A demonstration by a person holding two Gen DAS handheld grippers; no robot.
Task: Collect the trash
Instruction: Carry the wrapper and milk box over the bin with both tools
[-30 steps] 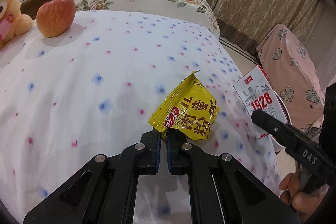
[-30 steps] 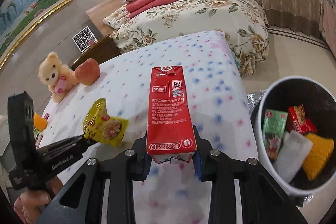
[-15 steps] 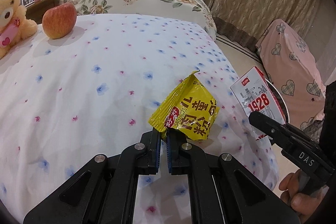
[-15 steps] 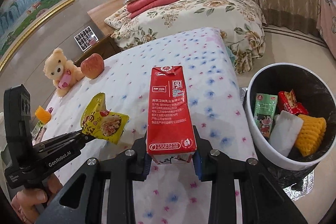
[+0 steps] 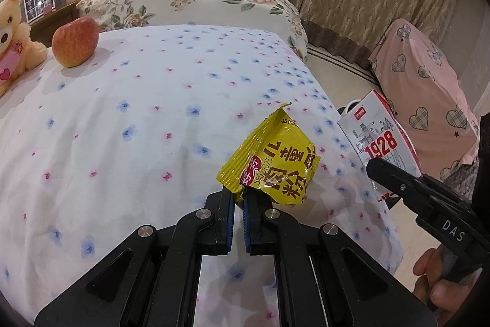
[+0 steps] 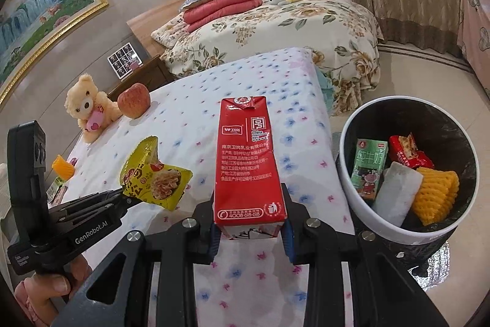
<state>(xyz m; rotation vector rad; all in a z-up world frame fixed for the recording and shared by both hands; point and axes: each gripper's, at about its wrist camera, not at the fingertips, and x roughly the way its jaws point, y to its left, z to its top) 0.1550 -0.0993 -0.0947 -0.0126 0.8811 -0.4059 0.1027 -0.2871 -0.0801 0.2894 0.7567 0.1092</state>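
Observation:
My left gripper (image 5: 239, 195) is shut on a corner of a crumpled yellow snack wrapper (image 5: 272, 162), held above the flowered bed sheet (image 5: 122, 118). The wrapper (image 6: 153, 173) also shows at the left of the right wrist view, pinched by the left gripper (image 6: 124, 194). My right gripper (image 6: 249, 222) is shut on the base of a red and white milk carton (image 6: 246, 161), held upright over the sheet. The carton (image 5: 382, 140) appears at the right of the left wrist view. A white trash bin (image 6: 364, 204) with a black liner stands on the floor at the right, holding several pieces of trash.
A red apple (image 5: 75, 41) and a teddy bear (image 6: 87, 106) sit at the far end of the sheet. An orange piece (image 6: 62, 169) lies near its left edge. A second bed (image 6: 275, 29) stands behind, and a pink-covered seat (image 5: 425, 100) at the right.
Both grippers have drifted along with their loads; more of the sheet's far end shows, and the trash bin now sits fuller in the right wrist view. Both grips are unchanged.

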